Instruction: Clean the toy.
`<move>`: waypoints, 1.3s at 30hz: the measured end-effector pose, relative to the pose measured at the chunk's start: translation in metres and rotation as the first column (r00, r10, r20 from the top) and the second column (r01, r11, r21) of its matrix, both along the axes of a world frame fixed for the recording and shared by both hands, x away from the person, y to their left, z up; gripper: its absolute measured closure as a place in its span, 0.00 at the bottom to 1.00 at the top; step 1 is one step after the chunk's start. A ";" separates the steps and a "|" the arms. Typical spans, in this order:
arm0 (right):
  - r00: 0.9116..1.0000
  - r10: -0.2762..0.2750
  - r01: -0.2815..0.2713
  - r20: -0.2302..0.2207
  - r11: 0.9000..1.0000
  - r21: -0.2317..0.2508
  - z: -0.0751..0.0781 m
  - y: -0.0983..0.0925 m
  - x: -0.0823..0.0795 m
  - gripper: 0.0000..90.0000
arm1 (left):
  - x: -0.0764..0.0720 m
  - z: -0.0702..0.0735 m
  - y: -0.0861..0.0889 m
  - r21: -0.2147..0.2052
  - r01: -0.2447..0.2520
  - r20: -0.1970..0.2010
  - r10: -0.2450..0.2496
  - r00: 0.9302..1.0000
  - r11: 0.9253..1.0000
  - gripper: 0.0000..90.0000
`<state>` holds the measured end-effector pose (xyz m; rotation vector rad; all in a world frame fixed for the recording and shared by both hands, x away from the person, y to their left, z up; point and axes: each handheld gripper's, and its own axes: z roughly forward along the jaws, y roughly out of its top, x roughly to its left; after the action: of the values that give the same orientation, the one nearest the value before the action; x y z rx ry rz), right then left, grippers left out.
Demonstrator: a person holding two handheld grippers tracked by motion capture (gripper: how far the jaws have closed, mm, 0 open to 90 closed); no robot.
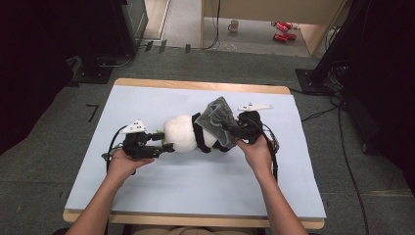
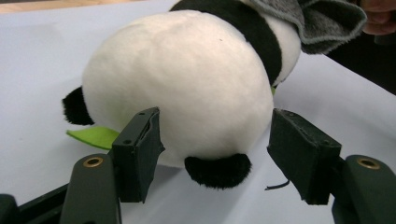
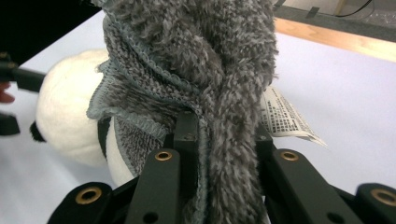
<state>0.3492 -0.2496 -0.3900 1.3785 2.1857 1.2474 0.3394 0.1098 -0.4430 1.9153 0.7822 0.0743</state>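
While our right gripper [image 3: 219, 154] clamps the grey fuzzy cloth [image 3: 201, 70], our left gripper [image 2: 215, 154] released, jaws straddling the panda plush [image 2: 182, 88], not pressing, on the worktop [image 1: 195, 181].

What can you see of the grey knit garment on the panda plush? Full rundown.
The grey garment is fuzzy knit fabric with a stitched edge, bunched and partly lifted over one end of the panda plush, mid-table on the pale blue sheet. A white printed label hangs beside it. The right gripper is shut on a fold of it. The left gripper stands open at the plush's other end, clear of the garment.
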 end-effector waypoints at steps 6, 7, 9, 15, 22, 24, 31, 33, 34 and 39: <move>1.000 -0.012 0.012 0.017 1.000 0.016 0.000 0.004 0.009 0.81 | -0.001 -0.003 -0.003 0.021 0.010 0.012 -0.011 1.000 1.000 0.32; 1.000 -0.013 0.013 0.017 1.000 0.017 0.000 0.005 0.010 0.81 | 0.000 -0.005 -0.005 0.029 0.009 0.011 -0.009 1.000 1.000 0.31; 1.000 -0.013 0.013 0.022 1.000 0.014 0.000 0.005 0.012 0.81 | 0.001 -0.009 -0.009 0.036 -0.002 0.011 0.002 1.000 0.999 0.28; 0.999 -0.018 0.017 0.033 1.000 0.022 0.000 0.006 0.018 0.80 | 0.005 -0.018 -0.020 0.032 -0.042 0.057 0.040 0.998 0.999 0.21; 0.999 -0.021 0.019 0.026 0.998 0.054 0.001 0.006 0.022 0.80 | 0.011 -0.025 -0.027 0.031 -0.132 0.093 0.129 0.987 0.991 0.22; 1.000 -0.022 0.020 0.021 0.998 0.059 0.001 0.006 0.022 0.80 | 0.009 -0.027 -0.030 0.063 -0.159 0.133 0.149 0.980 0.985 0.31; 1.000 -0.012 0.011 0.016 0.994 0.108 0.014 0.006 0.016 0.83 | 0.009 -0.019 -0.026 0.043 -0.196 0.009 0.196 0.981 0.980 0.61; 0.999 0.006 -0.010 0.039 0.995 0.101 0.023 0.012 0.010 0.83 | 0.010 -0.015 -0.025 0.037 -0.192 -0.040 0.193 0.980 0.981 0.65; 0.999 0.021 -0.026 0.051 0.995 0.100 0.027 0.016 0.007 0.83 | 0.010 -0.012 -0.024 0.034 -0.189 -0.069 0.191 0.979 0.981 0.66; 0.991 0.105 -0.112 0.078 0.989 0.100 0.044 0.039 -0.009 0.83 | 0.007 0.011 -0.022 0.005 -0.186 -0.223 0.182 0.958 0.983 0.67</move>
<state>0.3400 -0.2102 -0.3460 1.2443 2.2003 1.4458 0.3462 0.0882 -0.4315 1.8516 1.1084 -0.0331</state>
